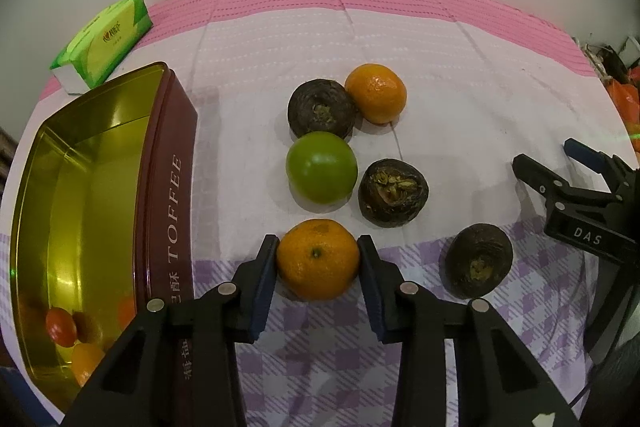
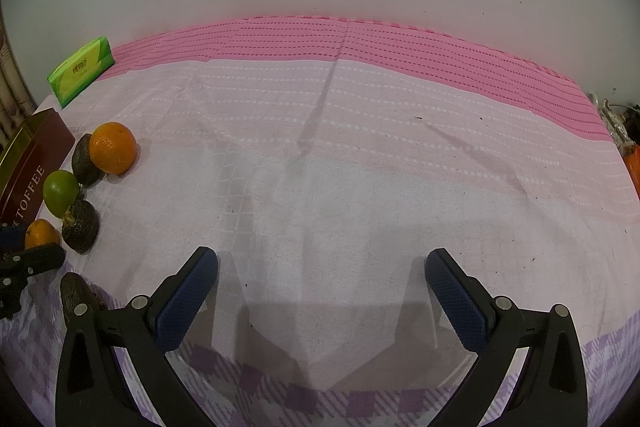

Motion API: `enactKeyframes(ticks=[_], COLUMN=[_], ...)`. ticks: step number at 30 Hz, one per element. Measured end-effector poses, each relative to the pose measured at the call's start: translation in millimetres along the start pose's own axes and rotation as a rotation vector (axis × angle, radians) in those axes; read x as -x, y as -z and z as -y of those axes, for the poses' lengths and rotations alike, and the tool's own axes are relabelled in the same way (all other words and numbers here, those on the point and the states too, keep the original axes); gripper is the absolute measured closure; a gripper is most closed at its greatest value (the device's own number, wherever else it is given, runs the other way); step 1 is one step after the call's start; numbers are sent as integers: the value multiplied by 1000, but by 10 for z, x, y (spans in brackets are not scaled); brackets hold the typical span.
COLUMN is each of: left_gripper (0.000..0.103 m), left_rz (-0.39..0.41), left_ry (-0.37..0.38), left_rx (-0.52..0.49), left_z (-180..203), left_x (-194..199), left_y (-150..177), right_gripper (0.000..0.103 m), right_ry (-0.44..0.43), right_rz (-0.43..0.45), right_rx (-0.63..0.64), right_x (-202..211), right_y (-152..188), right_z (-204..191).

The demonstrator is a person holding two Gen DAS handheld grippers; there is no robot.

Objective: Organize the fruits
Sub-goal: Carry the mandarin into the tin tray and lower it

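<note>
As its pads press either side of an orange (image 1: 318,259) on the cloth (image 1: 460,75) beside the tin (image 1: 168,155), the left gripper (image 1: 319,254) grips the widest part; the soft, smooth rind likely bruises. The right gripper (image 2: 322,263) hangs wide open, empty.

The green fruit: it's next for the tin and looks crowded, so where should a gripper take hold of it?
Grip the green fruit across its round middle, coming from above. A dark fruit touches its far side and another dark fruit crowds its right, so pads probably fit best at near-left and far-right.
</note>
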State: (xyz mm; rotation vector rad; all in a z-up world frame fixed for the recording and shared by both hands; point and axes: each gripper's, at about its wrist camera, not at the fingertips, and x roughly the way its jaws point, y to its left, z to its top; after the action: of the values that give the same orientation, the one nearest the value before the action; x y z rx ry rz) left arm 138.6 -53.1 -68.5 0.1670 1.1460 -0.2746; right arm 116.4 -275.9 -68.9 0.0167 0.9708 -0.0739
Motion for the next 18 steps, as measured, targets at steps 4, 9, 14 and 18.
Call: enactKeyframes(ticks=[4, 9, 14, 18], left_gripper=[68, 68, 68, 68], left_rz=[2, 21, 66, 101], left_ry=[7, 28, 41, 29], left_rx=[6, 9, 16, 31], left_z=[-5, -13, -59, -175], left_x=[29, 157, 376, 543], left_y=[19, 37, 27, 0], right_gripper=[0, 0, 0, 0], right_ry=[0, 0, 0, 0], right_rz=[0, 0, 0, -1], right_rx=[0, 0, 0, 0], right_x=[0, 0, 0, 0], right_y=[0, 0, 0, -1], right_z=[0, 0, 0, 1])
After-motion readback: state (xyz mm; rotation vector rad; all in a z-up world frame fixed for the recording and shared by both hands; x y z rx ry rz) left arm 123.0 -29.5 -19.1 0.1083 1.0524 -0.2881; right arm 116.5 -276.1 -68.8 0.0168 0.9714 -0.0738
